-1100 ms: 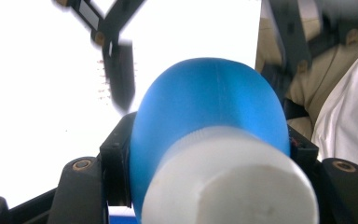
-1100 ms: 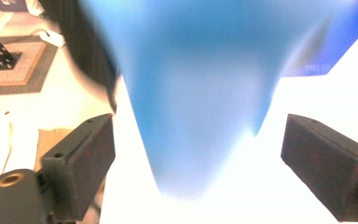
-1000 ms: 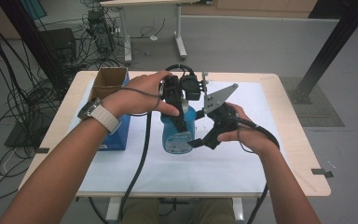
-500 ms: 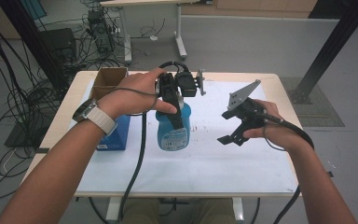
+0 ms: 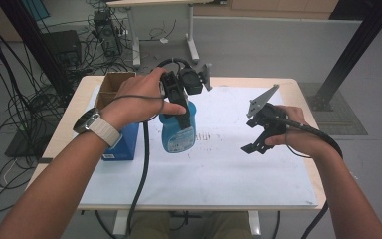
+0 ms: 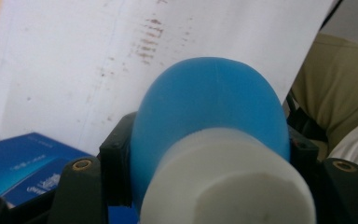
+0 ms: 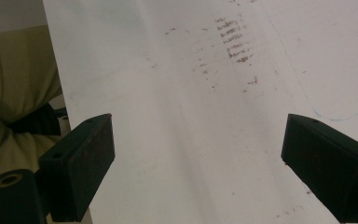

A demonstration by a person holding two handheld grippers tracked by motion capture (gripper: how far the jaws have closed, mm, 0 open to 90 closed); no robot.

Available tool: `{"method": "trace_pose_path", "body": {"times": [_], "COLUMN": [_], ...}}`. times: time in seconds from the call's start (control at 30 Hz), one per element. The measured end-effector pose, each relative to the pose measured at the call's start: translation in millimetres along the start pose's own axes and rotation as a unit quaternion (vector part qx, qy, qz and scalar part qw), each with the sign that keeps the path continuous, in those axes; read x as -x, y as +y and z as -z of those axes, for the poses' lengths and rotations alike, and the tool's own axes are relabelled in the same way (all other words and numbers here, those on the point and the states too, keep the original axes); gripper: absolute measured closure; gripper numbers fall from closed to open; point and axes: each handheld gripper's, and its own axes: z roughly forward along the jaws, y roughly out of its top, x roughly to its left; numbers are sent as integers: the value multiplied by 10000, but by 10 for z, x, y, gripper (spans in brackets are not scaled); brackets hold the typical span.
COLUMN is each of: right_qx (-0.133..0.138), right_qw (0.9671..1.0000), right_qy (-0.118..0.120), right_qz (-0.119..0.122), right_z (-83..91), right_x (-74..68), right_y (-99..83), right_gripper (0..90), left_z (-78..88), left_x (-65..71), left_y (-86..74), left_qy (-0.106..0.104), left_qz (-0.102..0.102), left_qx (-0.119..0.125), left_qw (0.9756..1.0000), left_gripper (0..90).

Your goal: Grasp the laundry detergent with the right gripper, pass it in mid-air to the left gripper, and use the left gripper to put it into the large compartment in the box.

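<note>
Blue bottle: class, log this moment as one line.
left tool: shut on blue bottle | right tool: open, empty | blue box: beside bottle

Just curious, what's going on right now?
Left gripper shut on blue bottle. Right gripper open, empty, off to the side. Nothing in the way.

Bottle [image 6: 209, 116] base behind its cap [image 6: 228, 182]

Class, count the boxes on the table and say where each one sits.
2. A blue box sits at the table's left edge; an open cardboard box stands just behind it. The forearm may hide others.
</note>
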Motion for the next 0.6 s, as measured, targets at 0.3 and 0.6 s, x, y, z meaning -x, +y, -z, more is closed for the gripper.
{"method": "trace_pose_path", "body": {"times": [0.3,0.6], "right_qx": [-512,-616], "right_qw": [9986,9980], "right_qy": [-114,-110], "right_qz": [75,113], "right_z": [18,-3], "right_x": [43,59], "right_y": [-16,-29], "right_gripper": [99,102], "left_z": [127,245], "left_x": [-30,-79], "left_y": [-28,-54], "left_qy": [195,301], "left_qz": [421,802], "left_qx": [-73,-80], "left_qw": [9989,9963], "left_gripper": [375,375]}}
